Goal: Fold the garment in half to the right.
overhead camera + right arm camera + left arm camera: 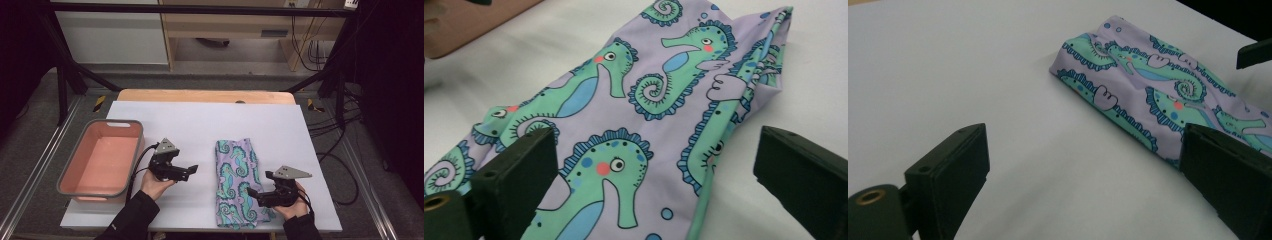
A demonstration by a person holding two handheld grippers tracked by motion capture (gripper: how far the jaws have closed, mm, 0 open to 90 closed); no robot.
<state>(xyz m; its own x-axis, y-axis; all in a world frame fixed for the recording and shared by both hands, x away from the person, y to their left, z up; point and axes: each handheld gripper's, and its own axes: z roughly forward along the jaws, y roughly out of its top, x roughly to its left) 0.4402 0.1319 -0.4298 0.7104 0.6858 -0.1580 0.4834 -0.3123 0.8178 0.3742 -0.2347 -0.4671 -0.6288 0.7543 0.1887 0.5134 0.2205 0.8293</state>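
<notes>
A folded lavender cloth [236, 180] printed with green seahorses lies lengthwise on the white table cover [200, 125], right of the middle. My left gripper [192, 170] is held just above the cover to the cloth's left, pointing at it. In the left gripper view its jaws stand wide apart with nothing between them [1080, 150], and the cloth [1148, 85] lies ahead on the right. My right gripper [252, 195] sits at the cloth's near right part. Its jaws are spread wide over the cloth [634, 100], open [656, 145] and not pressing on it.
A pink basin with a grey rim [114, 121] stands at the left edge of the cover; its corner [469, 20] appears in the right gripper view. The wooden table edge [205, 96] runs along the back. Black frame posts and cables stand beyond.
</notes>
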